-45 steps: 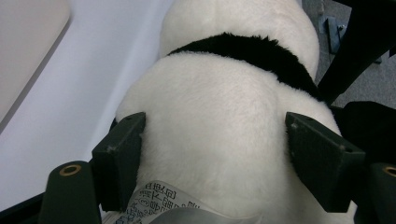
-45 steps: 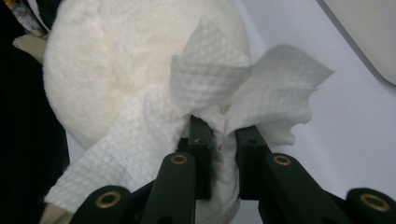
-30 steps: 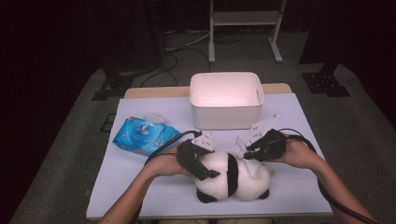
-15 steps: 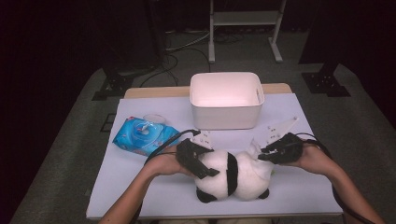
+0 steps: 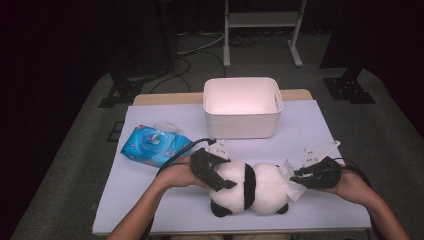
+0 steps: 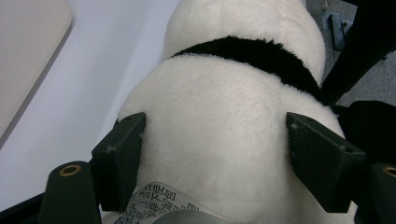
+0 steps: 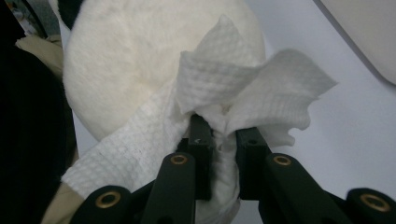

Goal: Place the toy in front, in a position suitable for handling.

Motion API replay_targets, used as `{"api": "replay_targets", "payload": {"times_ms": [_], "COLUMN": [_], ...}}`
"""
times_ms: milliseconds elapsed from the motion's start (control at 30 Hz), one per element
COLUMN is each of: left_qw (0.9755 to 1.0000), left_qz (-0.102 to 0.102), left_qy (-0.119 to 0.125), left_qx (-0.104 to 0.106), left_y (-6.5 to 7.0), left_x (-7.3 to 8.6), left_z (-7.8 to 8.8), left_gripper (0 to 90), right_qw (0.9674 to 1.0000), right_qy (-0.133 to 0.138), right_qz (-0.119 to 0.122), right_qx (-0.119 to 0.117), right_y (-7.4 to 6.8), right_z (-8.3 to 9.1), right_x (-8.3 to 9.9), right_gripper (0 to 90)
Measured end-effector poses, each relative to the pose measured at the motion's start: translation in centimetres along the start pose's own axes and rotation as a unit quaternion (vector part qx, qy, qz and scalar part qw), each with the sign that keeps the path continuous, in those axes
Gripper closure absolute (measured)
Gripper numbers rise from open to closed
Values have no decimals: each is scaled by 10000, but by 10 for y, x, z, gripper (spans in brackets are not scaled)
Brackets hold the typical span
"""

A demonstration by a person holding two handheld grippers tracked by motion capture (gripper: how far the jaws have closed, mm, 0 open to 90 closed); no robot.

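Observation:
A black-and-white panda plush (image 5: 250, 187) lies on the white table (image 5: 165, 200) near its front edge. My left gripper (image 5: 220, 177) is clamped on the plush's left half; in the left gripper view its two pads (image 6: 121, 154) press into the white fur (image 6: 215, 140) on both sides, with a printed label (image 6: 163, 207) at the bottom. My right gripper (image 5: 296, 176) is at the plush's right end, shut on a crumpled white wipe (image 5: 290, 176). The right gripper view has the wipe (image 7: 233, 98) bunched between the jaws and lying against the plush (image 7: 140, 60).
A white rectangular bin (image 5: 243, 106) stands at the back middle of the table. A blue pack of wet wipes (image 5: 154, 145) lies at the left. Cables trail from both grippers. Dark floor and a metal stand (image 5: 260, 30) lie beyond the table.
My right gripper has moved with the wipe from the top of the plush to the right and down, to the plush's right end. The left gripper and the plush have stayed put.

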State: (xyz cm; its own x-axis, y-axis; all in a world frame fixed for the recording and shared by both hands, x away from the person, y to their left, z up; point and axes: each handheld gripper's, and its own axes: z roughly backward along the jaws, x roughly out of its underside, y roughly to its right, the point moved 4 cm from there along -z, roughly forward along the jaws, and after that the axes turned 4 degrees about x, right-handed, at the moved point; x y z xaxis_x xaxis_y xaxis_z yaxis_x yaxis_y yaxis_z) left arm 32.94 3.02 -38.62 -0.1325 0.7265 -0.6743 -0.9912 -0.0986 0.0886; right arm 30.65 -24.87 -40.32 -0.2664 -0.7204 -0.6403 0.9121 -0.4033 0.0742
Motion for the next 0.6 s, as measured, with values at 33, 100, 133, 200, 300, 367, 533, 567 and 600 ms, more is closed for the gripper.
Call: {"api": "replay_targets", "payload": {"times_ms": [33,100,133,200,300,367,533,567,600], "left_qw": [10000,10000,10000,10000,10000,10000,10000,10000,10000], "left_qz": [-6,-12,-2,2,16,-18,18,26,35], "left_qy": [-14,-26,-17,11,54,30,33,44,46], "left_qx": [-1,-1,-2,8,12,5,2,-3,3], "left_y": [0,0,0,0,0,1,1,1,0], "left_x": [-1,-1,-1,-1,-3,-4,-4,-4,-4], "left_z": [0,0,0,0,-2,-2,-3,-3,-3], "left_gripper": [235,234,234,234,231,231,228,227,228], "right_qw": [10000,9998,9997,9996,9990,9985,9964,9957,9954], "right_qy": [-24,-74,-70,3,72,50,1,-33,-62], "right_qz": [76,193,215,283,439,536,843,925,957], "right_qx": [22,72,63,35,4,-22,-100,-87,-84], "right_y": [-2,-3,-4,-5,-8,-12,-23,-24,-25], "right_z": [0,1,1,4,3,0,-10,-12,-14], "right_x": [-3,-8,-11,-19,-32,-39,-60,-63,-65], "right_gripper": [792,791,791,792,792,791,791,787,783]}}
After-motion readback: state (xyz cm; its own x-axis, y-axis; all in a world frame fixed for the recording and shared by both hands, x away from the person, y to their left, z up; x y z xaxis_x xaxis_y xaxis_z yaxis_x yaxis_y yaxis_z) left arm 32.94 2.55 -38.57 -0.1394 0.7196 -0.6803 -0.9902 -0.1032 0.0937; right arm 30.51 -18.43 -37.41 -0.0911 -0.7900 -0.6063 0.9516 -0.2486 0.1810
